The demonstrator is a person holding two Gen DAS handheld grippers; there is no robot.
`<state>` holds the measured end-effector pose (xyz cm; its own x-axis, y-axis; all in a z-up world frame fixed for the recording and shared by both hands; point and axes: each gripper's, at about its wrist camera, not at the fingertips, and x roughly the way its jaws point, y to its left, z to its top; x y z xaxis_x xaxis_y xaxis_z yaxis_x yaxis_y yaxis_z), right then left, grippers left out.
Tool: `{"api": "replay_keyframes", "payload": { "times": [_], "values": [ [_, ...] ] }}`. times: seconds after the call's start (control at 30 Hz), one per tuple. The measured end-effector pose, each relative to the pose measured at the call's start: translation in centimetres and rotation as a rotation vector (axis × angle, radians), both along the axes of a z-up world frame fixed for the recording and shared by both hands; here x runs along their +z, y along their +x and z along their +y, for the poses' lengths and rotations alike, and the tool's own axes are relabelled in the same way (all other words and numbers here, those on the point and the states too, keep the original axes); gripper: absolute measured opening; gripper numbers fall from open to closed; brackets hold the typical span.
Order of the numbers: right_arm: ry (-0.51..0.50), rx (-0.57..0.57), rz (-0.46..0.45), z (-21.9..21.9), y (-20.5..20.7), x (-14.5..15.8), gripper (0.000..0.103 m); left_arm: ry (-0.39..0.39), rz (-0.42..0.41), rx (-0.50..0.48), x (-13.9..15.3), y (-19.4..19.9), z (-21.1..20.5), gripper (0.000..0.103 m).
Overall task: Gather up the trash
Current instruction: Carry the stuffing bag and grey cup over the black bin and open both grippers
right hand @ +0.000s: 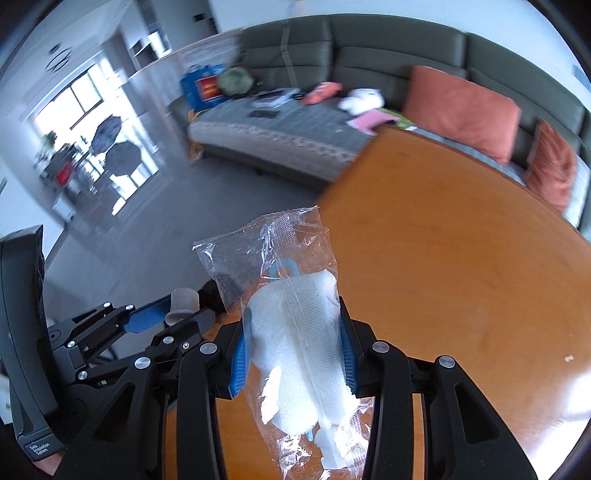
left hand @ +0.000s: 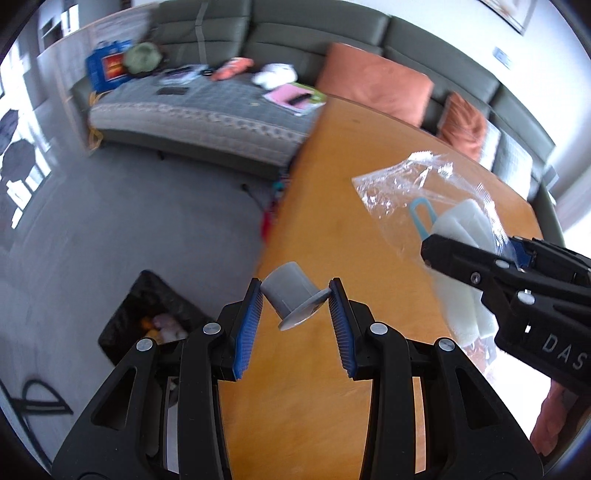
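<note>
The left gripper (left hand: 295,291) was clamped on a tilted grey cap (left hand: 291,295) by its rim only, the right gripper (right hand: 291,343) on a slippery plastic bag (right hand: 291,332), so either could be dropped short of the bin (left hand: 147,317).

Grey cap (left hand: 295,299) between left tool (left hand: 295,301) pads

Left wrist view: close above the tabletop (left hand: 332,184) edge, angled steeply down, facing the sofa (left hand: 295,33) and floor. Right wrist view: close beside it, same heading. Shared: tabletop, sofa, orange cushion (right hand: 461,110), each other's jaws.
</note>
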<state>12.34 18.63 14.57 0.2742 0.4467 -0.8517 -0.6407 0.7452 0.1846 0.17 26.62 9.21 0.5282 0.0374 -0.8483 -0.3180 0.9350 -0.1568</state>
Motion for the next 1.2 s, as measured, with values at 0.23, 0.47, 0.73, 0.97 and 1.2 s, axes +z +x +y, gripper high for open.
{"api": "replay_keyframes", "payload": {
  "times": [0.23,0.47,0.73,0.97,1.2],
  "values": [
    [-0.004,0.151,0.015,8.8,-4.6,-0.4,0.042,-0.022,-0.002,0.161,-0.6,-6.2,7.7,0.037],
    [-0.002,0.281,0.049,16.0,-8.6,-1.2,0.042,-0.034,0.013,0.320,-1.6,-11.8,14.1,0.037],
    [-0.011,0.365,0.096,23.5,-11.3,-2.7,0.044,-0.057,0.056,0.469,-3.5,-16.0,20.0,0.037],
    [0.004,0.365,0.122,29.1,-10.7,-2.7,0.066,-0.039,0.143,0.556,-5.4,-17.1,24.2,0.091],
    [0.001,0.364,0.092,30.1,-10.7,-3.0,0.078,0.002,0.133,0.602,-5.0,-17.5,25.8,0.097]
  ]
}}
